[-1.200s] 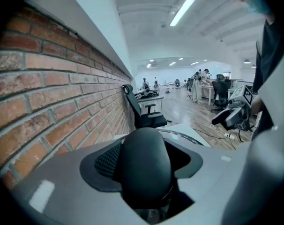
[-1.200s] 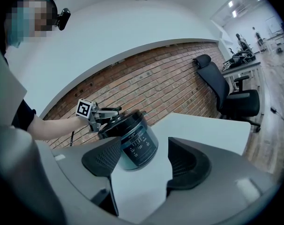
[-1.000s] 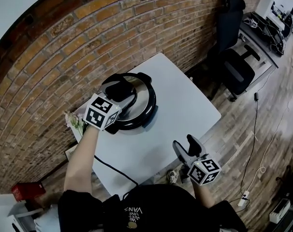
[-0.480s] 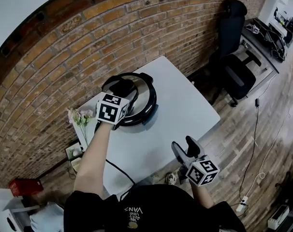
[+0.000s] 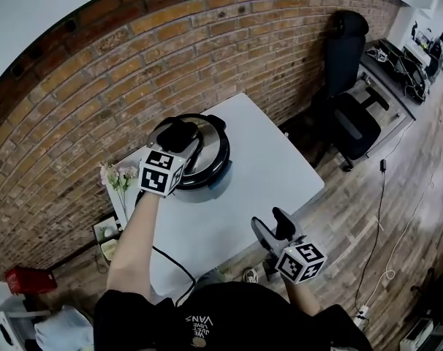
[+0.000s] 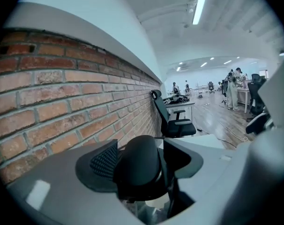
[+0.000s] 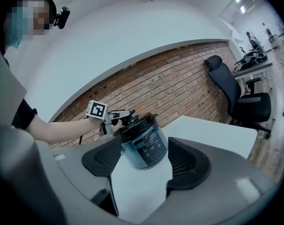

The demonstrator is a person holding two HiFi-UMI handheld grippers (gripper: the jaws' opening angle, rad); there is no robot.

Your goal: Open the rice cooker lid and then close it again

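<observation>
— What is different now from one second ago?

— Not much in place, more in angle. Your left tongs [image 5: 176,139] stay on the black rounded plastic handle [image 6: 139,168] on top of the lid. But the white cube with square markers [image 5: 161,172] behind them shows another side to the head view than before, so your wrist has turned. The silver round rice cooker [image 7: 149,149] stands where it stood, on the far left part of the white square table [image 5: 273,167], close to the red brick wall [image 5: 170,50].

— Do the left tongs hold the handle, or only stand around it?

— They hold it, as I read it. The jaws stand wide, but the handle is wide too and fills the whole gap. The ribbed pad [image 6: 104,162] lies against its side.

— And the lid, is it open already?

— I think not yet. In the right gripper view the black and silver round lid [image 7: 135,124] sits on the body, and I see no gap under its rim. So the turn of your wrist looks like the start of the opening step, not its end. Whether the lid has turned a little with your hand, I cannot tell.

— What about my right hand?

— Your right tongs [image 5: 274,225] hang near the front edge of the table, well apart from the rice cooker. Their jaws are wide and nothing is between them. They take no part, as before. The opening is still to finish, and the closing comes after.
</observation>
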